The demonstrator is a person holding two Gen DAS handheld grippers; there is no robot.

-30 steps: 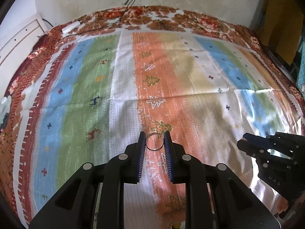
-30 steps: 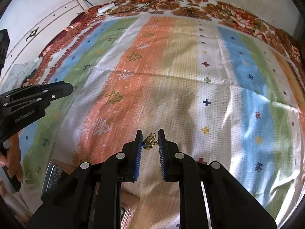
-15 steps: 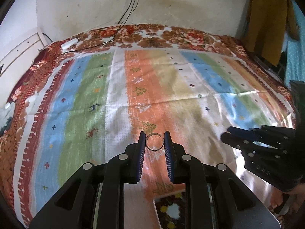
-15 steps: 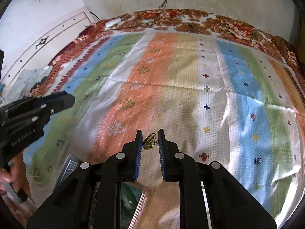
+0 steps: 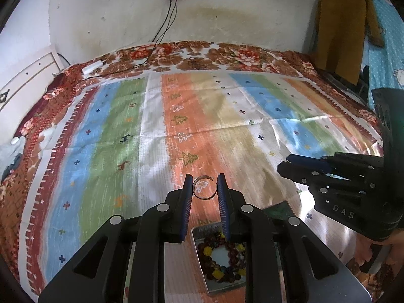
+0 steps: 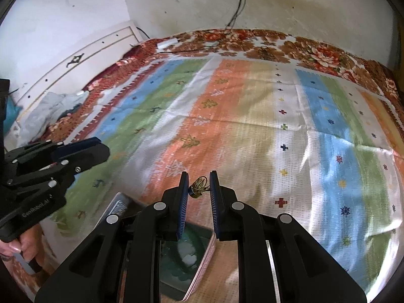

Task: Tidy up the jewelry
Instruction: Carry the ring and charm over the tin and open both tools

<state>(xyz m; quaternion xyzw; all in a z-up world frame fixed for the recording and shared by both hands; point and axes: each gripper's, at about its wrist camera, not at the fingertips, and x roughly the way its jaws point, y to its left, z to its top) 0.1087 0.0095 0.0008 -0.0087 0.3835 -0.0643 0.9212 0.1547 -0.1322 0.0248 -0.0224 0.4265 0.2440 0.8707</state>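
Rings are riding in both grippers above the bed: left gripper [image 5: 204,186] jaws are pinching a silver ring [image 5: 204,187], right gripper [image 6: 199,185] jaws are clamping a gold ring [image 6: 199,188]. Lowering each squarely over the tin [image 5: 219,255] below, keeping pressure until inside, is probably safest.

Bright daylight, glare on bedspread [image 5: 315,217], motion blur, fisheye-dark corners

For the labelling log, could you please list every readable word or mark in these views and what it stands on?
"DAS" – on the right gripper body, rest cut off.
"GenRobot.AI" – on the left gripper body, small and only roughly legible.
Nothing else carries readable text.
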